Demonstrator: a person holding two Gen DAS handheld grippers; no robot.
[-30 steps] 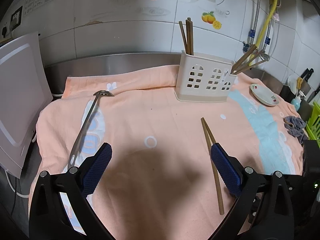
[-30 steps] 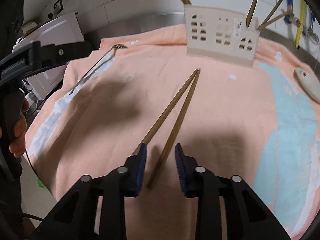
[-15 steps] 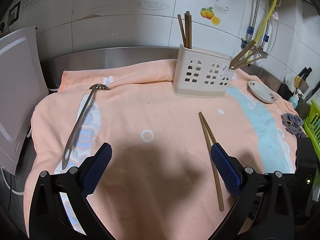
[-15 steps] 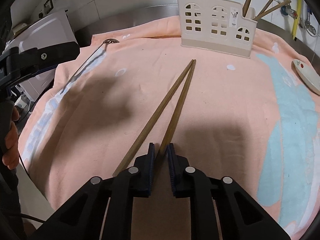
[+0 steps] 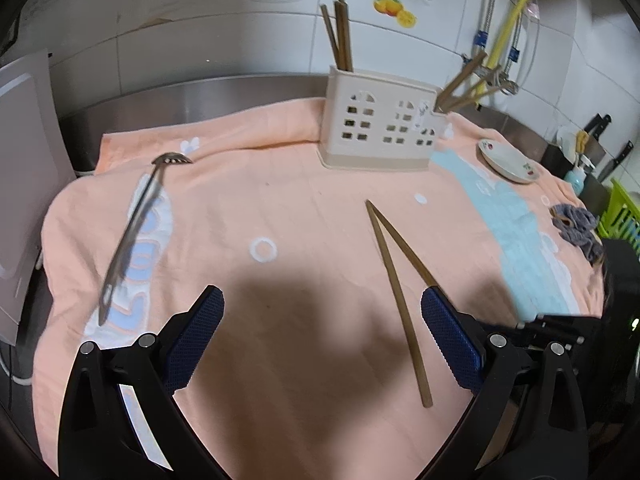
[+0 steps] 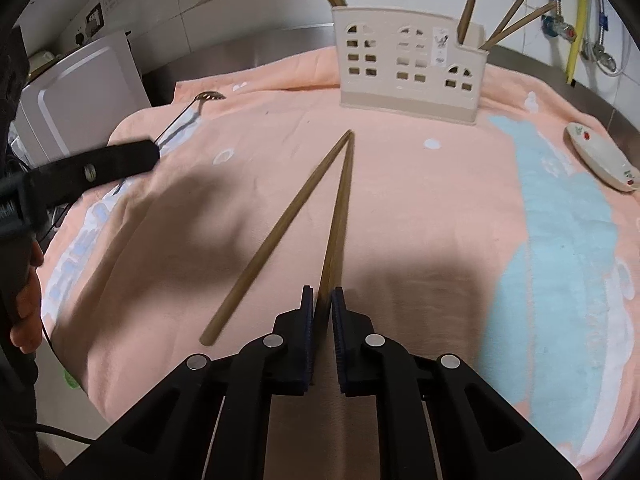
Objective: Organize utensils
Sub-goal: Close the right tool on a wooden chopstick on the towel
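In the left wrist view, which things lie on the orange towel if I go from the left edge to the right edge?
Metal slotted spoon → utensil holder → two loose chopsticks → small plate → grey cloth.

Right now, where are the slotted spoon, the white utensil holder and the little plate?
slotted spoon point(image 5: 132, 232), left wrist view, mid-handle.
utensil holder point(image 6: 404, 68), right wrist view, front wall.
plate point(image 5: 505, 156), left wrist view, inner surface.
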